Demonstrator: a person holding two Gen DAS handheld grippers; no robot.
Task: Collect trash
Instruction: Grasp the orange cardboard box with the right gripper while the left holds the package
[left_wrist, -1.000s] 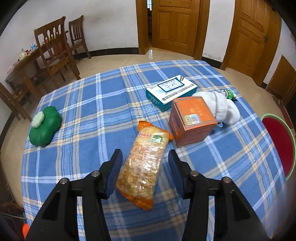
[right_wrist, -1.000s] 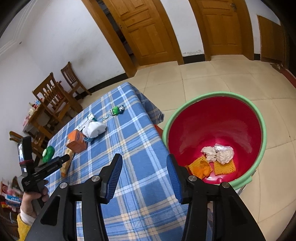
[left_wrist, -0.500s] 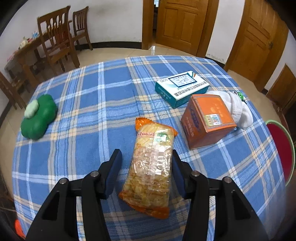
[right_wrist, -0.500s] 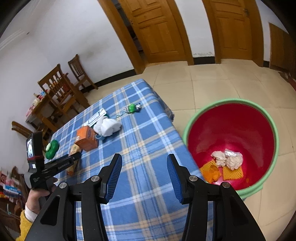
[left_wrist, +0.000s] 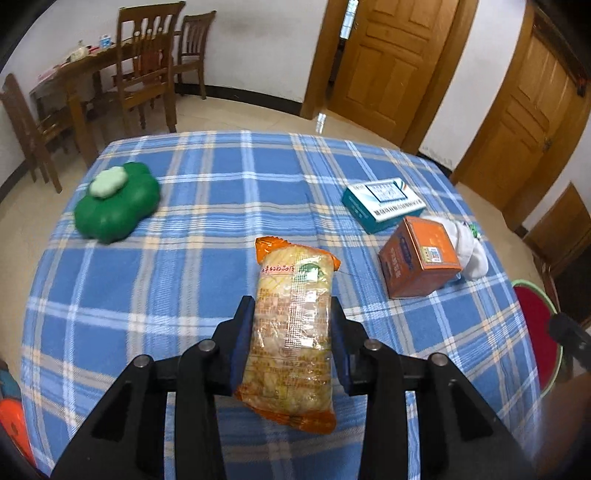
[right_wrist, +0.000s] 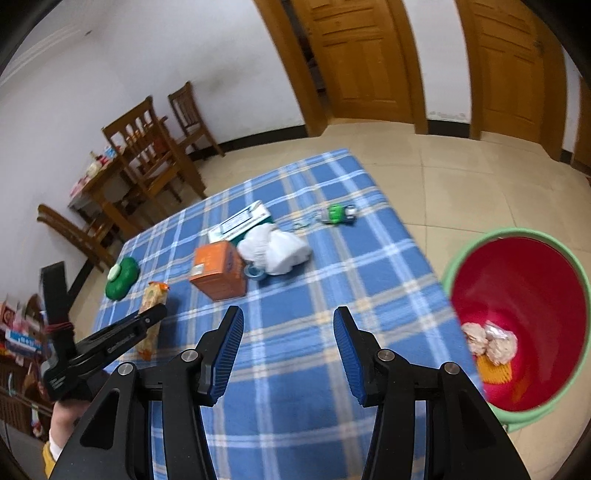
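Observation:
My left gripper is shut on an orange-and-clear snack packet, its pads pressing both long sides above the blue plaid tablecloth. The packet and the left gripper also show in the right wrist view. My right gripper is open and empty above the near part of the table. A red bin with a green rim stands on the floor to the right of the table and holds crumpled paper and orange wrappers.
On the table lie a green clover-shaped object, a teal and white box, an orange box, a white cloth bundle and a small green toy. Wooden chairs and doors stand behind.
My left gripper has closed on the snack packet and lifted it. My right gripper has swung left from the bin toward the table, still open.

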